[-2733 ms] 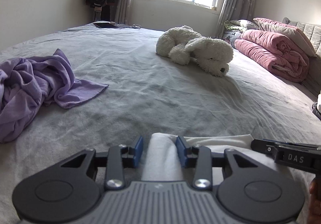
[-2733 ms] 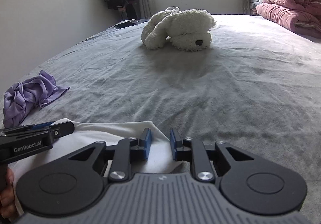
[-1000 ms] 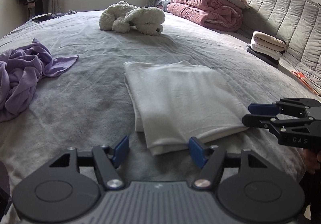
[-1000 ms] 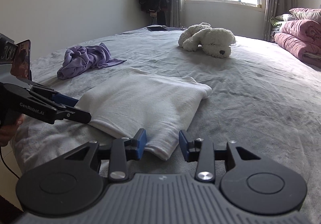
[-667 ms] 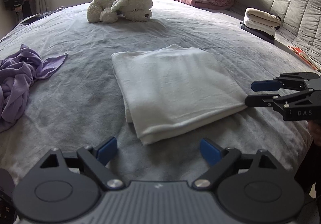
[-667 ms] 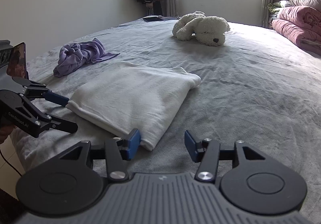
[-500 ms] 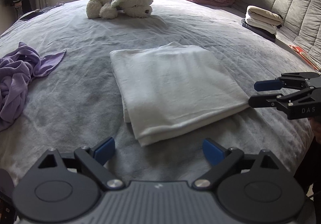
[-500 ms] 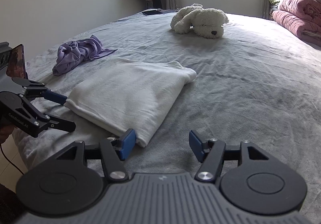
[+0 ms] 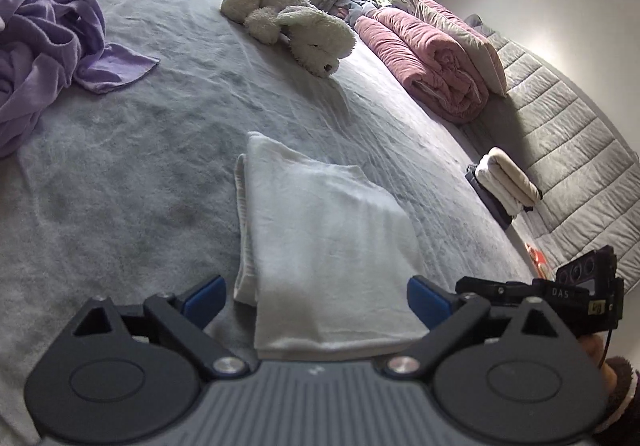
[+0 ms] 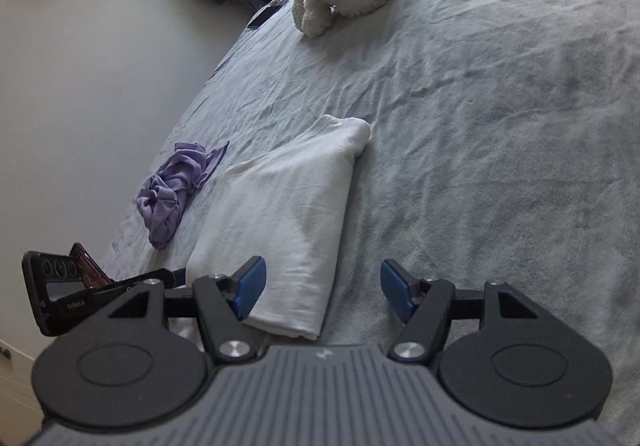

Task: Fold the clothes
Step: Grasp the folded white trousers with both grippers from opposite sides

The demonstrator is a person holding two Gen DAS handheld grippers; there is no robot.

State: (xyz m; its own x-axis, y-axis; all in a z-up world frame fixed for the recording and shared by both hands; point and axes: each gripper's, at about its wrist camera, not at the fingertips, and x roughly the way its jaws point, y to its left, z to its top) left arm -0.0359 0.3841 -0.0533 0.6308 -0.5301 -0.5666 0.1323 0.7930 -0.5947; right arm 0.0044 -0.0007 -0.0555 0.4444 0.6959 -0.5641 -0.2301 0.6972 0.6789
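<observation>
I am holding both tongs, left (image 9: pixel 314 300) and right (image 10: pixel 320 288), wide and empty over the soft, light, folded white cloth (image 9: pixel 320 242); its near, probably layered, corners are offering grip.

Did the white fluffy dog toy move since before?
No. The plush dog lies in the same curled pose on the grey bed, beyond the folded white cloth, toward the pink quilt. Only the cameras shifted.
</observation>
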